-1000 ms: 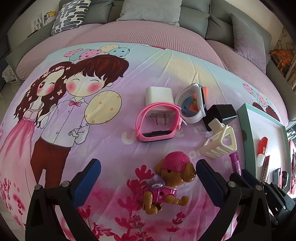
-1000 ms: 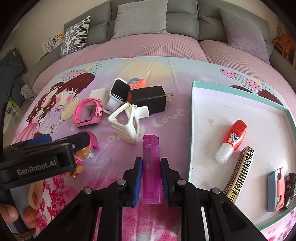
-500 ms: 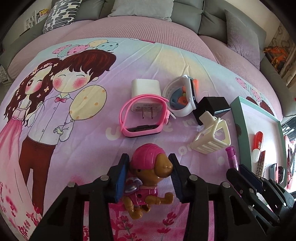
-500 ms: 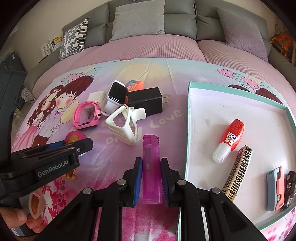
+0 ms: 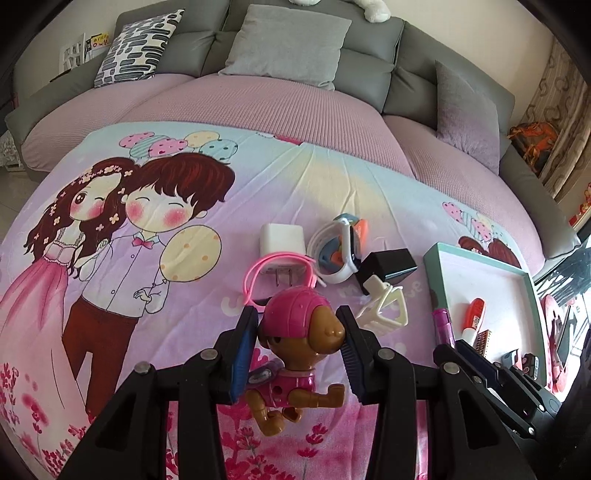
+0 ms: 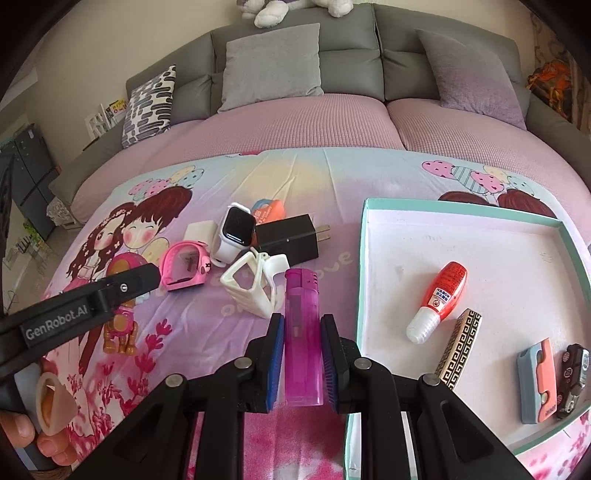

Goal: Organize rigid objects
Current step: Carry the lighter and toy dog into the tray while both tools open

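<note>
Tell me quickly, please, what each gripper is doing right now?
Left gripper: closed on the toy dog, its jaws having just closed.
Right gripper: closed on the pink lighter.

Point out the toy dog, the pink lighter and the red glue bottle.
toy dog (image 5: 295,321): left wrist view, pink helmet.
pink lighter (image 6: 302,332): right wrist view, translucent body.
red glue bottle (image 6: 445,291): right wrist view, red label.

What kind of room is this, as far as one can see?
Probably a living room at home: a grey sofa with cushions, a cartoon-printed sheet spread over its seat, and a plush toy on top.
</note>
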The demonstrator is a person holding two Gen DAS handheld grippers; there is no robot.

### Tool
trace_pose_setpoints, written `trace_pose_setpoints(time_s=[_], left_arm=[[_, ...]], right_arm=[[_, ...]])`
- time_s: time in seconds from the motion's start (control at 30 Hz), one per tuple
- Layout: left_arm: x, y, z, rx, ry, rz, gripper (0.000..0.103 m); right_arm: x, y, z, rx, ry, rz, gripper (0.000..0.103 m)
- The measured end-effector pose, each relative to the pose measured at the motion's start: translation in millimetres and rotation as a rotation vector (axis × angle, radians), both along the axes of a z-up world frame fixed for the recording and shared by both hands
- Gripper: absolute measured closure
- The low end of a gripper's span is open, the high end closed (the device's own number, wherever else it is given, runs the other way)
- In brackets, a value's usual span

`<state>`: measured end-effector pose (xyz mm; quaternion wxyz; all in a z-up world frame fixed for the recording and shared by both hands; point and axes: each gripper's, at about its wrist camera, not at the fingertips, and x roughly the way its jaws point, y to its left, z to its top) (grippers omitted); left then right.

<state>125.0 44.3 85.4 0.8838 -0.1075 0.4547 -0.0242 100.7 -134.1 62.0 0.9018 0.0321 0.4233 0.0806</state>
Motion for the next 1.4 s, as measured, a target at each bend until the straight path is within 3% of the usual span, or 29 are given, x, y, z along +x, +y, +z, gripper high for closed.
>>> trace_pose_setpoints(time_s=[0.43,0.8,1.17,1.4], left_arm=[[0,-35,13,0.044,-0.031,-0.072,0.058],[6,-89,21,0.081,-0.035,-0.172,0.058],[24,-159,44,0.096,-0.077,-0.306,0.058],[37,-210,40,0.081,-0.060,-0.403,0.058]], right_arm=[[-1,-44,16,0.017,-0.051,-0.089,0.082],[-2,-100,23,0.033,-0.081,-0.208,0.082],[-13,-194,18,-0.063,-0.074,-0.511,0.082],[-19,-215,14,-0.075,-0.071,-0.582,0.082]])
